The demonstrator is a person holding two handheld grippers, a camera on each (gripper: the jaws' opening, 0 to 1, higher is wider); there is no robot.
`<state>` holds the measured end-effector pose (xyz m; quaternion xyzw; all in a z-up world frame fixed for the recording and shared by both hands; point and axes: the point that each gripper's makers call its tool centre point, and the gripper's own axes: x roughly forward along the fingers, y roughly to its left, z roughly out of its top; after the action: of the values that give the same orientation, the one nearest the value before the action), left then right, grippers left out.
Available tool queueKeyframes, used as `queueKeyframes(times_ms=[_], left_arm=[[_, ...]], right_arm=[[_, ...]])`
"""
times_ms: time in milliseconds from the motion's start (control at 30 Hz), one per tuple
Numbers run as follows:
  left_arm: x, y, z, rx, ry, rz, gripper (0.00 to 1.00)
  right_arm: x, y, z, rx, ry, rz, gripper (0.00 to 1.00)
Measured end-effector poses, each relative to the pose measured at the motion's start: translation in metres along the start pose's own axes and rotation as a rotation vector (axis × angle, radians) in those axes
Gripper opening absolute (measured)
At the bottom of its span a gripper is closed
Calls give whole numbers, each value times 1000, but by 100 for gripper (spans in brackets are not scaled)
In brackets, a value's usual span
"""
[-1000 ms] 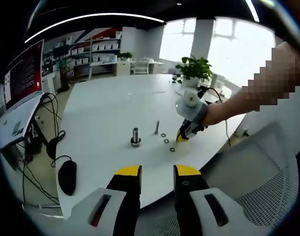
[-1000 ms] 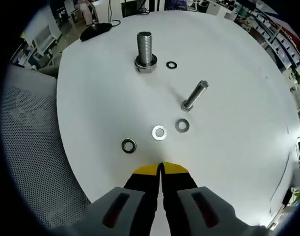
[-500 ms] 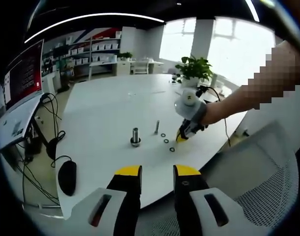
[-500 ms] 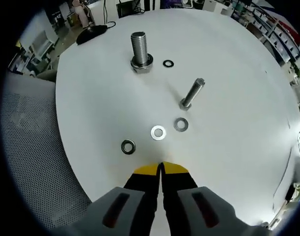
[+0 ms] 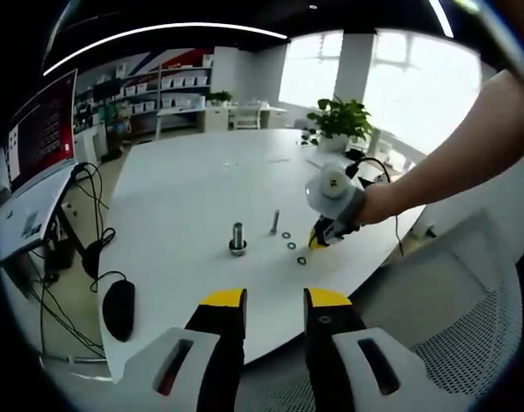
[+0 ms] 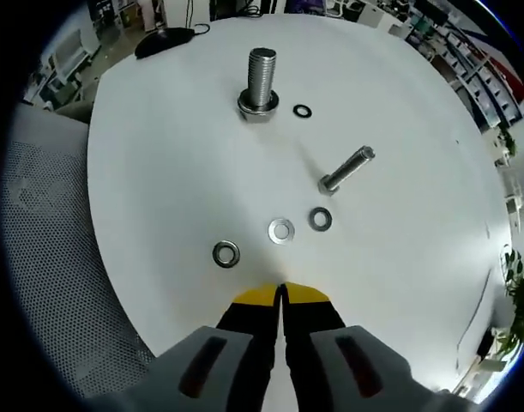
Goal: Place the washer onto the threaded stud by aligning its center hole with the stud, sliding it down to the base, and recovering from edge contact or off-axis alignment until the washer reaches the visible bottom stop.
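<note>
Three thin, stiff, slippery washers (image 6: 281, 230) lie flat at lower centre on the bench (image 6: 176, 172), best pinched by the rim; right gripper (image 6: 281, 294) jaws together, left gripper (image 5: 274, 302) jaws apart, threaded stud (image 6: 261, 77) at top.

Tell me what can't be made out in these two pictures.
- Washers, left gripper view: too small to tell their holes or count.
- Thin bolt, right gripper view: fisheye bend hides whether it stands straight or leans.
- Right gripper, right gripper view: tips meet, too tight to tell if anything is pinched.
- Screen, left gripper view: text blurred.
</note>
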<state>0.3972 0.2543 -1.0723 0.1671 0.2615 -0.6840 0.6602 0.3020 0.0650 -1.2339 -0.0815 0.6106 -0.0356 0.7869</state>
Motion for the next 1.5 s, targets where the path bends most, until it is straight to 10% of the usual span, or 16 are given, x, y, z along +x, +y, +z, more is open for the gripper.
queueKeyframes(times_ms=[367,533,833,1500], left_arm=[[0,-2,0,1,2,-2,25],[0,-2,0,0,0,-5,25],[1,-4,3,5,-13,-16,25],[0,1,6,-7,-44,-12,23]], right_arm=[[3,-1,-4,122,11,66,10],[-4,9,0,49,-43,65,33],[-3,27,1,45,17,143,35],[-14,40,45,173,-92,146,33]])
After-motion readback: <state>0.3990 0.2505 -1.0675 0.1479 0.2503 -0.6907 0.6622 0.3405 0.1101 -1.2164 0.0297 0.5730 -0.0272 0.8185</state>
